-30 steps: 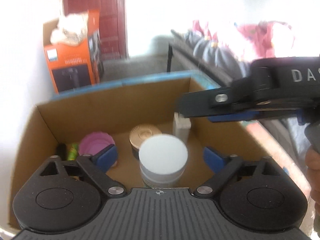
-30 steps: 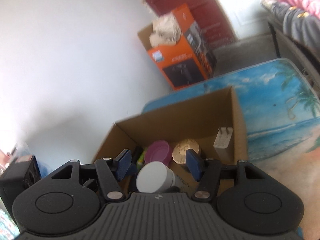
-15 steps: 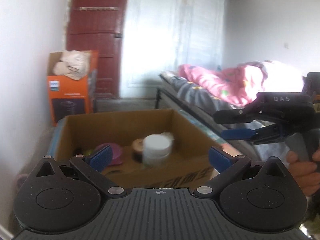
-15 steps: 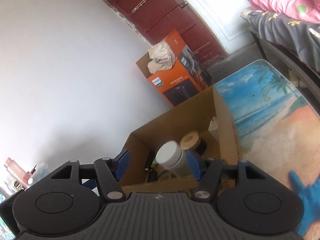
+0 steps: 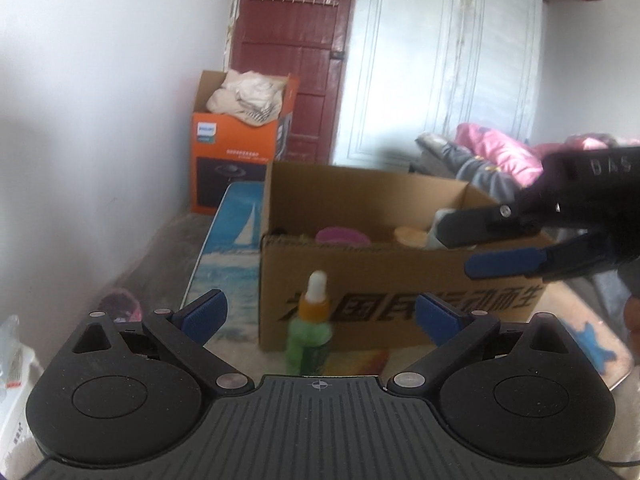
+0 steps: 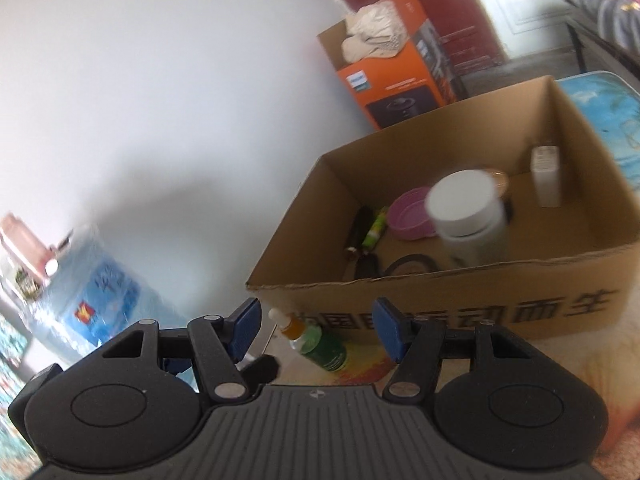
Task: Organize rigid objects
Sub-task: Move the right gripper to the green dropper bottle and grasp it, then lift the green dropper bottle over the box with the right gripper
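A: How is the room around the cardboard box seen?

B: The box is set on a table covered with a beach-print cloth. Its top is open, with a rough, torn front rim and black printed characters on the front wall. A strip of bare cloth is left between the front wall and the near table edge, and a small green bottle with an orange collar and white tip is stood upright there, just in front of the box.

A: And the claws?

B: The left gripper is held with its blue pads well apart and nothing between them; the bottle is seen through the gap, farther off. The right gripper is also spread, empty, and is shown from the side in the left view, above the box's right front corner.

A: What is kept inside the box?

B: A smooth white-lidded jar is stood near the front wall, blurred. Behind it a round pink lid and a gold-topped jar are found, and a white rectangular charger is leaned at the right wall. Dark slim items are laid at the left; they cannot be told apart clearly.
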{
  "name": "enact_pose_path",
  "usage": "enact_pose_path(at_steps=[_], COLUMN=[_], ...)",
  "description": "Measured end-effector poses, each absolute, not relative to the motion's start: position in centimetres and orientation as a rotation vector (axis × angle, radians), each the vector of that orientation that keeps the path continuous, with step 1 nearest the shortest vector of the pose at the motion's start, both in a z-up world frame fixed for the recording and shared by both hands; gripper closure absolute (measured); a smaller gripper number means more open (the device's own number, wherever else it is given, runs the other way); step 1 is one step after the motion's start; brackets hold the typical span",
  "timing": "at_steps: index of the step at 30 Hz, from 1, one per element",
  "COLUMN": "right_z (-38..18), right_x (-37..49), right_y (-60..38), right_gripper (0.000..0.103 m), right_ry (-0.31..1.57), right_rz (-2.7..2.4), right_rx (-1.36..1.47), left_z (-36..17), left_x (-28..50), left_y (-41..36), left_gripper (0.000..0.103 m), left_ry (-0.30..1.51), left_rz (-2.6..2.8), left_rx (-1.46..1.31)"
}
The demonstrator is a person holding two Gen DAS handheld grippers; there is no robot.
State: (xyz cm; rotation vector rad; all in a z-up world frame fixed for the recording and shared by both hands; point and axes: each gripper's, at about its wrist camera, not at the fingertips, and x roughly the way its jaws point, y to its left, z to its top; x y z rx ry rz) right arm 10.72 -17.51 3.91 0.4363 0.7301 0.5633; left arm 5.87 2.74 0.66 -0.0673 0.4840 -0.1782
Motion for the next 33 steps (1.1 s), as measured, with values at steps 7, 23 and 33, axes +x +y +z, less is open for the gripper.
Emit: enact_pose_path(at_steps=[7,23,33], right_z=[3.6,2.1,2.2], right_x=[11.5,11.9,11.9], right_y=[-11.6,-7.6,-7.7], right_gripper=[0.048,0.077,0.078], right_ry=[0.735,0.725,0.706], right_rz=[0.574,0.539,0.538], right_rx=[0.265,0.134,0.099], left_z=[-2.0,-3.6,-4.4], left_x=[7.9,8.7,9.4], left_y=[2.5,2.9,2.1], left_gripper=[0.023,0.068,0.068], left_ry=[0.553,0.588,0.626], left_rz=[-0.162,-0.225,-0.227], left_rx=[-0.036,-0.113,-0.082])
